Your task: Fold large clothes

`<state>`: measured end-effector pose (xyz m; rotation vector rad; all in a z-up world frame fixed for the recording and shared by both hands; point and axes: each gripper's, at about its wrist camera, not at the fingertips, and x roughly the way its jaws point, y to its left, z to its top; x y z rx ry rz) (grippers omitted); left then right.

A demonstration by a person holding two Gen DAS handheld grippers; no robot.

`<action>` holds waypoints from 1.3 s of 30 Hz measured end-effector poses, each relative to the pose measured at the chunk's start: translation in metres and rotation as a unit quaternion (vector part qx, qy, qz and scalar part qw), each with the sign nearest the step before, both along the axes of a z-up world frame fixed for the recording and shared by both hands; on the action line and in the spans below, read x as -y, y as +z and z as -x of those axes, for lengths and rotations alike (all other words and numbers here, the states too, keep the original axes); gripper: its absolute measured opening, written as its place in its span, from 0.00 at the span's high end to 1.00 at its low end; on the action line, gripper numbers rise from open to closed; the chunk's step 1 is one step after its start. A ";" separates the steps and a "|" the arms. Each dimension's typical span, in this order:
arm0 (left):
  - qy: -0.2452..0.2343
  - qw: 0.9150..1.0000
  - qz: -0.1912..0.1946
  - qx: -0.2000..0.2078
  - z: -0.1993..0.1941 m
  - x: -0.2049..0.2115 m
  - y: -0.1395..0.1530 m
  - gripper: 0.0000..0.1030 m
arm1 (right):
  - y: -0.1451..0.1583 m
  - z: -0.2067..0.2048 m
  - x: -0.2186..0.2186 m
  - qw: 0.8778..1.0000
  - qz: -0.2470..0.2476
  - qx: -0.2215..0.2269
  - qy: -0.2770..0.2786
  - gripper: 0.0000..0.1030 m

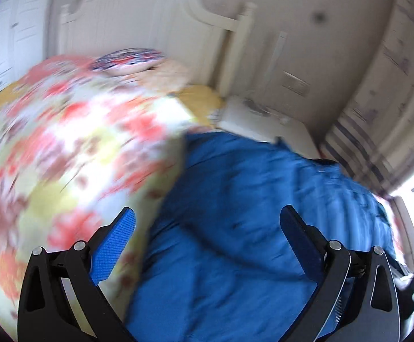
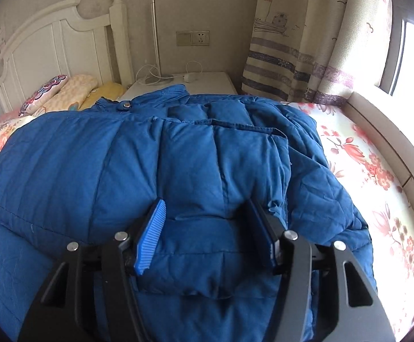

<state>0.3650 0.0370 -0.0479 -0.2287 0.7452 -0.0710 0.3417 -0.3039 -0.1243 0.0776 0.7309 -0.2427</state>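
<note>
A large blue padded jacket [image 2: 92, 156] lies spread on a bed, collar toward the headboard. One sleeve [image 2: 207, 245] is folded across its body, with the cuff toward me. My right gripper [image 2: 205, 208] stands open just over that sleeve. Its blue-padded fingers [image 2: 152, 236] straddle the sleeve without squeezing it. In the blurred left wrist view the jacket [image 1: 235, 199] fills the lower right. My left gripper [image 1: 208, 216] hangs wide open above the jacket's left edge, with nothing between its fingers.
A floral sheet [image 2: 363, 156] covers the bed [image 1: 64, 142] on both sides of the jacket. Pillows [image 2: 72, 91] lie by the white headboard [image 2: 50, 42]. A white nightstand [image 2: 207, 82] with a lamp and cables stands behind, and a curtain [image 2: 306, 57] and window ledge [image 2: 392, 142] are at right.
</note>
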 end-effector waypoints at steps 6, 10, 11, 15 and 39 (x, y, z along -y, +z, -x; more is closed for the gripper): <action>-0.054 0.996 -0.041 -0.051 -0.066 0.054 -0.017 0.05 | 0.004 -0.001 0.003 1.000 -0.016 0.005 0.003 0.42; -0.046 0.989 -0.103 -0.091 -0.082 0.071 -0.069 0.04 | 0.004 -0.002 0.005 1.000 -0.021 0.006 0.006 0.42; -0.048 0.987 -0.121 -0.093 -0.080 0.076 -0.068 0.04 | 0.004 -0.002 0.006 1.000 -0.025 0.007 0.007 0.41; -0.044 0.993 -0.071 -0.083 -0.086 0.070 -0.029 0.05 | 0.004 -0.001 0.009 0.999 -0.036 0.008 0.011 0.39; -0.026 0.986 -0.124 -0.106 -0.146 0.112 -0.053 0.05 | 0.004 0.001 0.015 0.998 -0.056 0.014 0.024 0.36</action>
